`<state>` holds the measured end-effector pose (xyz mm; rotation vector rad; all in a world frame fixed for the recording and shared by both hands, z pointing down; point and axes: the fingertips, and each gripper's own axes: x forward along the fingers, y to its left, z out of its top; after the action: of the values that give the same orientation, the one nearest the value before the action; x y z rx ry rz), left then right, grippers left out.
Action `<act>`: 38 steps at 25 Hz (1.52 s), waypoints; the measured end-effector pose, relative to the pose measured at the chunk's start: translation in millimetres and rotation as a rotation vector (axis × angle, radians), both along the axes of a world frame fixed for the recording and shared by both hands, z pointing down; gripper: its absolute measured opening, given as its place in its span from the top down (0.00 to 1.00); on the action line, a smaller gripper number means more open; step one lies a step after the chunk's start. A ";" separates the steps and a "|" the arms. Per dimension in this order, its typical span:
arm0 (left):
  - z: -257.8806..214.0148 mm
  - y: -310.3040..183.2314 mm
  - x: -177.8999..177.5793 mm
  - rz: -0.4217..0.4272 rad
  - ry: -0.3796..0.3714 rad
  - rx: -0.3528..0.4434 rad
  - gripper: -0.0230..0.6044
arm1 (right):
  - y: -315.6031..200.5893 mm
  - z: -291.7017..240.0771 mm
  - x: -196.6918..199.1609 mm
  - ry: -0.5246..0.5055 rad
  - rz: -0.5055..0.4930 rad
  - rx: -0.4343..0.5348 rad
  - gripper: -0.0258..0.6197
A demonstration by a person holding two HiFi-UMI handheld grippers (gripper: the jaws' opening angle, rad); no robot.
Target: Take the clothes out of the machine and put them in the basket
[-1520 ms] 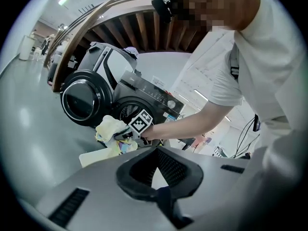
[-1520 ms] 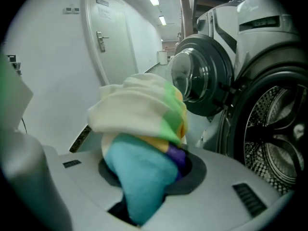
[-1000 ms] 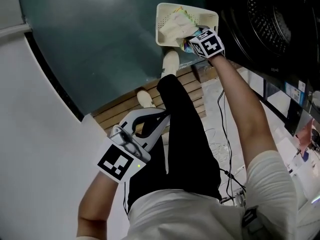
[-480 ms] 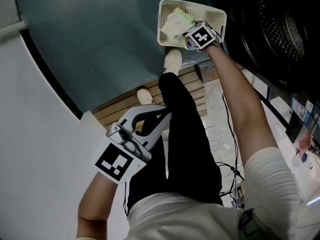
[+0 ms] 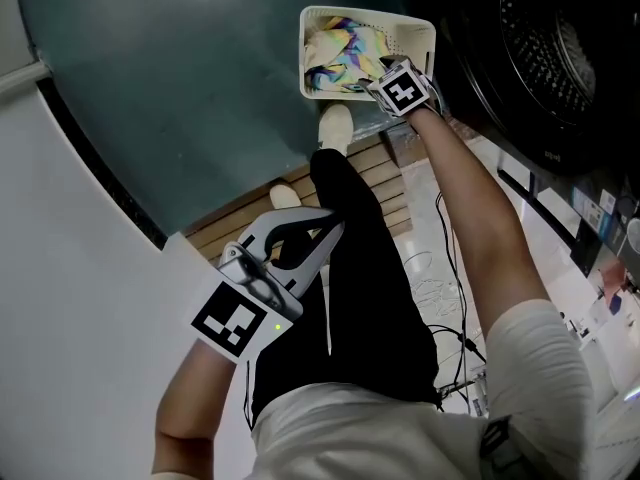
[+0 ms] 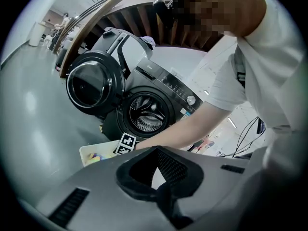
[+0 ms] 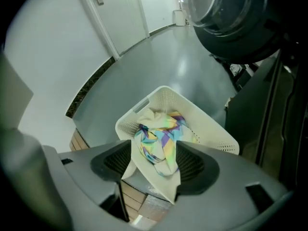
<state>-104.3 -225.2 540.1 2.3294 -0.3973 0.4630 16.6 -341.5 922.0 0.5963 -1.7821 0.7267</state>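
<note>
A cream perforated basket stands on the grey floor beside the black washing machine. A white garment with bright multicoloured print lies in it. My right gripper points steeply down over the basket's near edge. In the right gripper view its jaws are opening, and the garment hangs loosely between them, trailing into the basket. My left gripper is held back by the person's legs, shut and empty. The left gripper view shows its tips closed together.
The machine's round door stands open to the left of the drum. Wooden slats and loose cables lie beside the person's white shoes. A white wall runs along the left.
The right gripper has sunk to the basket and its jaws have widened. The printed garment now spreads inside the basket. The left gripper has barely shifted.
</note>
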 end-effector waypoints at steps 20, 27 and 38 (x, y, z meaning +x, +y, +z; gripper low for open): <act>-132.7 42.9 -1.9 0.044 0.042 0.157 0.97 | 49.1 -209.3 -18.1 -0.164 0.140 0.185 0.59; -173.4 57.5 -13.4 0.040 0.046 0.203 0.97 | 77.8 -298.0 -28.8 -0.231 0.165 0.278 0.67; -225.6 92.5 -43.5 -0.002 0.032 0.243 0.97 | 144.0 -439.2 -52.2 -0.359 0.203 0.366 0.94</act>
<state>-147.7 -132.7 314.6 2.5674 -0.4626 0.3946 -35.5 -197.5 482.8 0.9473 -2.2350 0.6783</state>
